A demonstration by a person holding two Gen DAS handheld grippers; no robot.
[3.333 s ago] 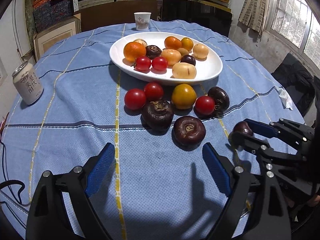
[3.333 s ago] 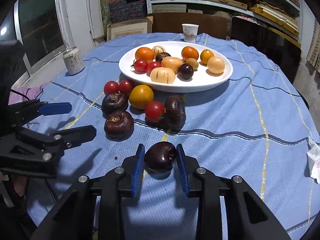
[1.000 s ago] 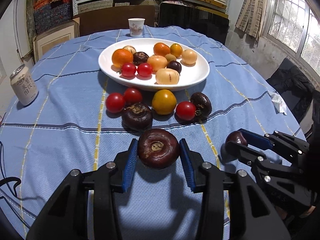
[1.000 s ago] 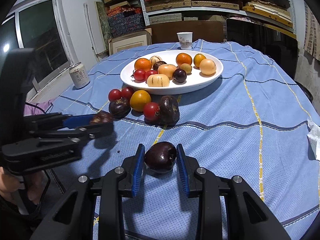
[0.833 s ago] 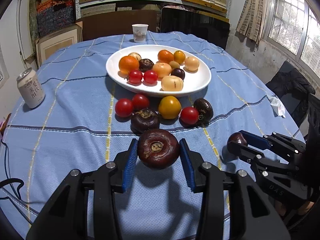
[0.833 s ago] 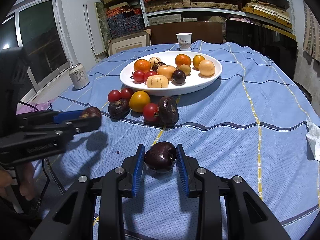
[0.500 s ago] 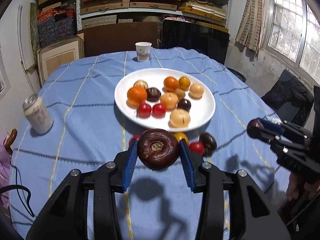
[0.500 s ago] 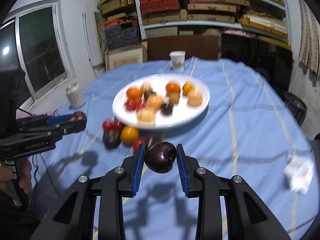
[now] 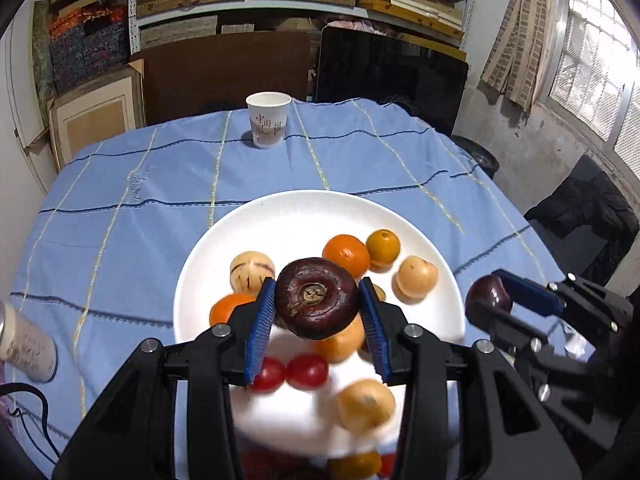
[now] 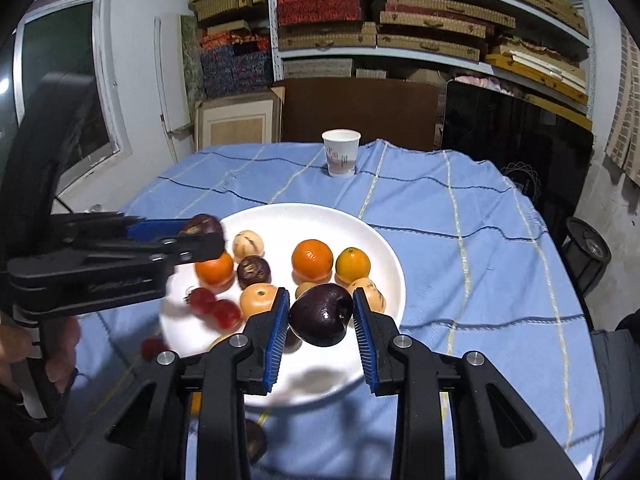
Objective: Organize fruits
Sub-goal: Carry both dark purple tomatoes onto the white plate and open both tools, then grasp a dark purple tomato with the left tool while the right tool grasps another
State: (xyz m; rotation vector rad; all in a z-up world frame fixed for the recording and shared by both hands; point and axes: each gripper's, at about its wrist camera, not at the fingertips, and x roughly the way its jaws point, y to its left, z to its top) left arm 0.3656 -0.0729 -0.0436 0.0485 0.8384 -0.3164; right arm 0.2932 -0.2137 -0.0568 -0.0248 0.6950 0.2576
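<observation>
My left gripper (image 9: 317, 310) is shut on a dark brown round fruit (image 9: 317, 303) and holds it in the air above the white plate (image 9: 280, 220). My right gripper (image 10: 320, 315) is shut on a dark purple fruit (image 10: 322, 314), also above the plate (image 10: 320, 216), near its right side. The plate holds oranges (image 10: 312, 259), pale yellow fruits (image 9: 414, 278), red tomatoes (image 9: 306, 370) and a dark fruit (image 10: 253, 271). The left gripper also shows in the right wrist view (image 10: 202, 236), and the right gripper in the left wrist view (image 9: 490, 300).
A paper cup (image 9: 267, 125) stands at the far edge of the blue checked tablecloth (image 9: 120, 216). A drink can (image 9: 24, 344) stands at the left. A few loose fruits (image 10: 152, 347) lie on the cloth just in front of the plate. Shelves and boxes stand behind.
Both grippers have risen and moved forward with their fruits, from over the cloth near the loose fruits to above the plate. Both stay shut.
</observation>
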